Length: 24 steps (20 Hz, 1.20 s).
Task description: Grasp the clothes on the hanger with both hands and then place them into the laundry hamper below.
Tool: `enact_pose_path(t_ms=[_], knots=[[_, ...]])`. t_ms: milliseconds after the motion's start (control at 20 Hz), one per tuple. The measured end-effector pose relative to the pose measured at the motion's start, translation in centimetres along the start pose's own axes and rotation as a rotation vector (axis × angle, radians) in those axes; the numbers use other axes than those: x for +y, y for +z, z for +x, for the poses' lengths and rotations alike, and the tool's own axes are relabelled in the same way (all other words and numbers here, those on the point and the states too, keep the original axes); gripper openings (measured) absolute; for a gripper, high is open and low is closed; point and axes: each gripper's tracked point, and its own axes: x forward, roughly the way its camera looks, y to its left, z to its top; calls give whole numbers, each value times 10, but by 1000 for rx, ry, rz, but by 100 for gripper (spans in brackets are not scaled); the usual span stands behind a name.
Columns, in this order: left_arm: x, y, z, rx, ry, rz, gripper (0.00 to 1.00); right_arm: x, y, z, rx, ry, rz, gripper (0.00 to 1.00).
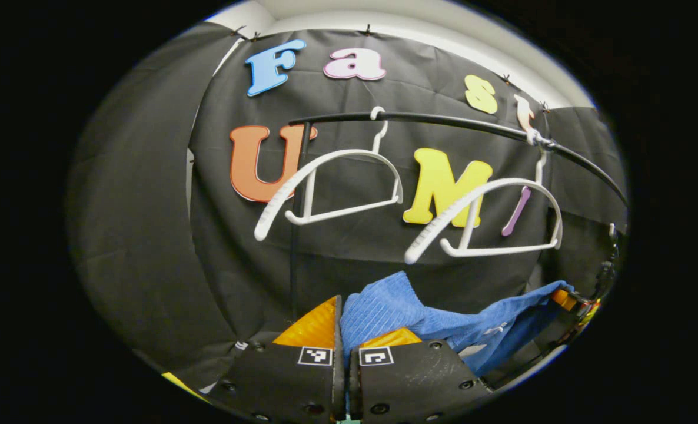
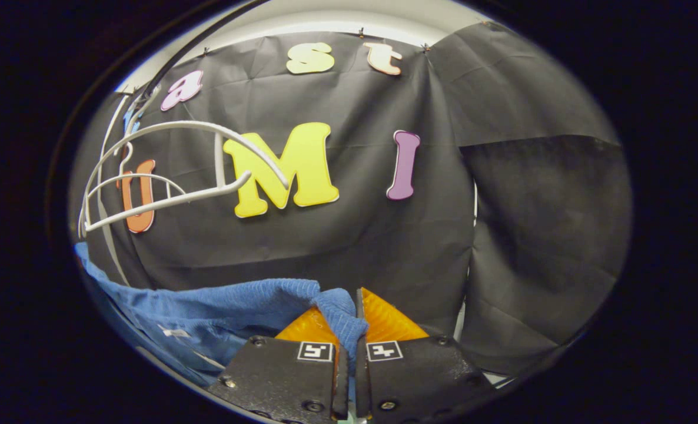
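**Blue garment held off the hangers by both grippers**

In the left gripper view, the left gripper (image 1: pixel 344 330) was closed tight on one end of the blue garment (image 1: pixel 384 309), the cloth pinched between both fingers. The garment stretched away to the other gripper (image 1: pixel 572 303) at the right edge. Above it, two white hangers (image 1: pixel 331 188) hung bare from a black rail (image 1: pixel 443 122). In the right gripper view, the right gripper (image 2: pixel 352 327) was clamped on the garment's other end (image 2: pixel 337 312), below the hangers (image 2: pixel 172 176).
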Motion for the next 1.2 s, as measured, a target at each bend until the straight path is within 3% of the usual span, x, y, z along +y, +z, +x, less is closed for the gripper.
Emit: enact_pose_path(t_ms=[50,250,350,750,950,1000,1150,1200], knots=[[-4,-3,-4,2,-5,15,3,0,-3,-6,5,2,7,8],[-25,-12,-30,-7,-60,62,7,16,-11,-33,24,60,19,8],[-37,-13,-34,-10,-84,81,3,30,-13,-45,24,108,18,8],[-92,-37,-51,2,-186,140,3,107,-22,-82,58,353,12,8],[-115,-41,-50,7,-225,131,3,145,-26,-96,94,487,39,8],[-120,-42,-50,8,-232,131,7,153,-27,-98,108,522,57,8],[-134,-48,-50,11,-263,99,7,174,-32,-108,144,604,89,8],[-140,-52,-46,21,-281,83,3,179,-35,-109,154,629,92,8]])
